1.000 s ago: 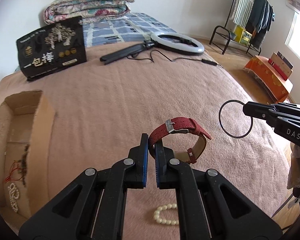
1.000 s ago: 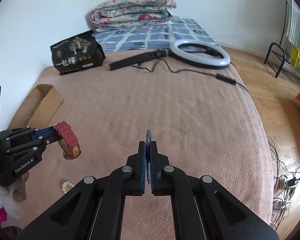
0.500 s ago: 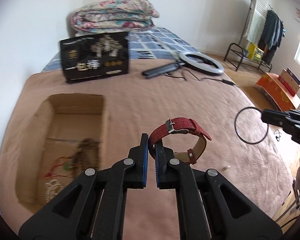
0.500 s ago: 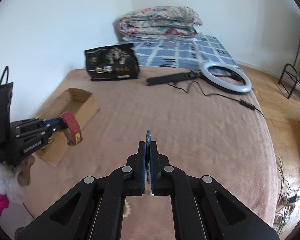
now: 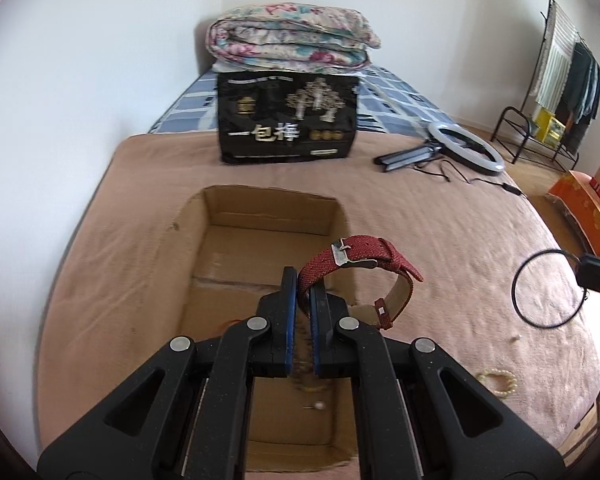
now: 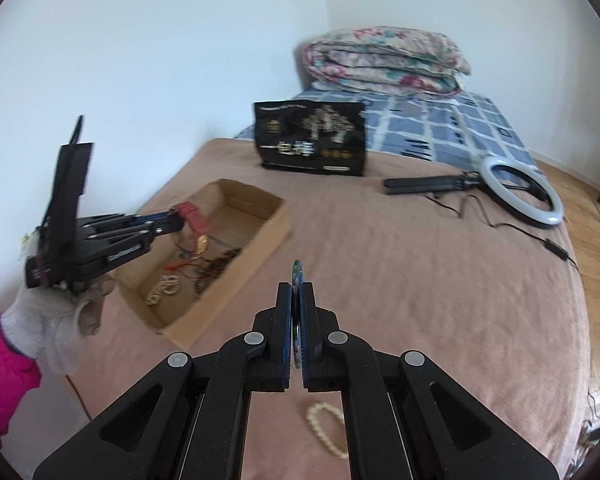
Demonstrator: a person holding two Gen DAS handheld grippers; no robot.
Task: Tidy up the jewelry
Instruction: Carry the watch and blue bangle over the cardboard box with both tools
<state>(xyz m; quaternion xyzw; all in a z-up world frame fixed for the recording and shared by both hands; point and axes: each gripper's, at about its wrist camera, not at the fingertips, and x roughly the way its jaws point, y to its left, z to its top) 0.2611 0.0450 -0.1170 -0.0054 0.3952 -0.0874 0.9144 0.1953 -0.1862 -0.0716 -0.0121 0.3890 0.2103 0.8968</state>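
Note:
My left gripper is shut on the strap of a red watch and holds it above the open cardboard box. In the right wrist view the left gripper and the watch hang over the box, which holds necklaces and beads. My right gripper is shut on a thin dark bangle, seen edge-on; in the left wrist view the bangle shows as a ring at the right edge. A pearl bracelet lies on the pink blanket.
A black printed bag stands behind the box. A ring light with its stand and cable lies at the back right. A folded quilt is stacked at the head of the bed. The pearl bracelet lies near the bed's right edge.
The left gripper has swung left with the watch, from over the blanket to over the box. The right gripper, still holding the bangle, has turned left toward the box.

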